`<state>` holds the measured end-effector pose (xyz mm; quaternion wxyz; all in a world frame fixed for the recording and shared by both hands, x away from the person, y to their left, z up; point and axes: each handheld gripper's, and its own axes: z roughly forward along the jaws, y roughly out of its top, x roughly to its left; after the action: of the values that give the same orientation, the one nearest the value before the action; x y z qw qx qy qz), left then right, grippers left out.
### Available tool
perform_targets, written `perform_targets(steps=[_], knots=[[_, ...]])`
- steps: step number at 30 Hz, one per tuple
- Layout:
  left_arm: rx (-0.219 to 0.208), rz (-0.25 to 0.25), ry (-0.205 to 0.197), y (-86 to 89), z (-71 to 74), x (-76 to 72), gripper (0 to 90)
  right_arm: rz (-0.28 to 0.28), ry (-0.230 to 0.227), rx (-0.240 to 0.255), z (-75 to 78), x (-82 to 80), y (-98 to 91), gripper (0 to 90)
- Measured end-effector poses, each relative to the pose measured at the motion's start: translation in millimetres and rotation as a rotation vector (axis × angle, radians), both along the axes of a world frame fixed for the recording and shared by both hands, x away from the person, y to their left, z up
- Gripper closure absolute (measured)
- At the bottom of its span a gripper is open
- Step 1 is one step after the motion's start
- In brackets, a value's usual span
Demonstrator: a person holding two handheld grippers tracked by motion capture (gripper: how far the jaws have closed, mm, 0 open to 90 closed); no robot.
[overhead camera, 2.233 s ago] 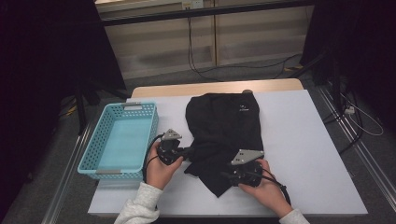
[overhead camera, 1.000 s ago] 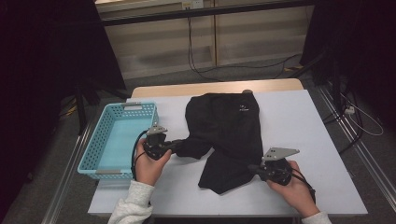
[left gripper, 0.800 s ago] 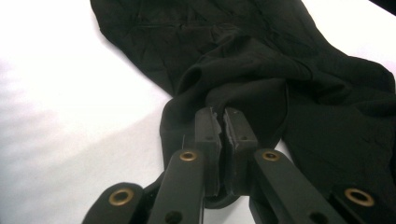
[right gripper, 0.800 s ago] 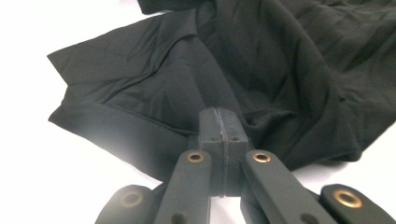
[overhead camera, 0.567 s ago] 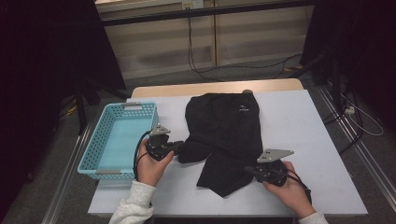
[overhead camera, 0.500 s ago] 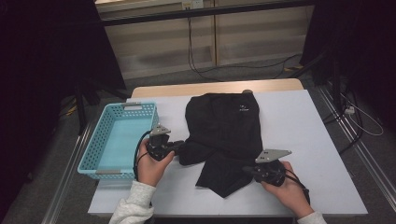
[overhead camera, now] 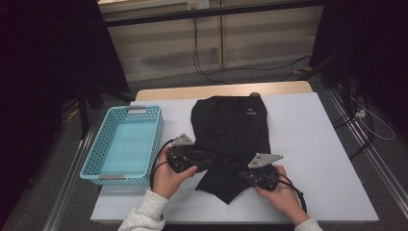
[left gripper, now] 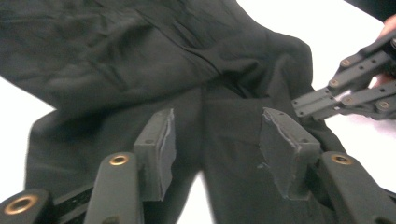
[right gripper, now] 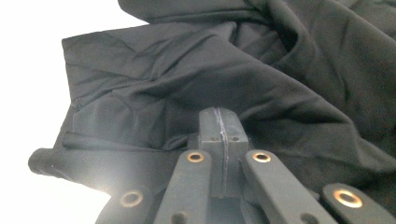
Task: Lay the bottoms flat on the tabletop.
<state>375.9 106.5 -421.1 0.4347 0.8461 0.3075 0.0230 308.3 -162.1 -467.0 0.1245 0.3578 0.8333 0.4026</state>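
Black garment (overhead camera: 231,139) lies flat mid-surface (overhead camera: 317,154), beside the teal basket (overhead camera: 126,144). Soft, limp, light; it will sag and slide, so grab at hems or corners. Left tool (left gripper: 215,140) has just been opening, jaws spread above cloth. Right tool (right gripper: 219,140) is pressed together, pinching a fold.

Left gripper (left gripper: 215,140), jaws just opening, hovers over the black garment (left gripper: 140,60); right gripper (left gripper: 348,91) reaches in beside it.

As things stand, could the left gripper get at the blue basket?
Probably yes. The left gripper has just been opening; its pads stand apart over the black garment without pressing it. The blue basket lies right beside that hand, with bare table between.
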Motion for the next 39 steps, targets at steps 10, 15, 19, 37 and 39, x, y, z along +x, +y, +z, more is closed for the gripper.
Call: perform_targets(steps=[10, 15, 19, 37, 39], knots=[[0.044, -0.077, 0.018, -20.7, -15.0, -11.2, 42.0, -0.03, -0.036, 0.012, 12.4, -6.9, -9.0, 76.0], [0.063, -0.093, 0.002, -29.7, -21.2, -14.4, 41.6, -0.109, -0.069, 0.037, 20.5, -12.3, -34.6, 60.8], [0.084, -0.104, 0.005, -37.0, -27.4, -15.4, 45.5, -0.161, -0.074, 0.046, 20.3, -13.1, -47.2, 55.1], [0.103, -0.128, 0.024, -60.3, -37.3, -24.9, 75.9, -0.189, -0.071, 0.031, 17.5, -18.3, -52.9, 50.8], [0.101, -0.125, 0.023, -60.6, -37.7, -24.8, 79.8, -0.194, -0.069, 0.03, 16.9, -18.5, -53.5, 50.7]])
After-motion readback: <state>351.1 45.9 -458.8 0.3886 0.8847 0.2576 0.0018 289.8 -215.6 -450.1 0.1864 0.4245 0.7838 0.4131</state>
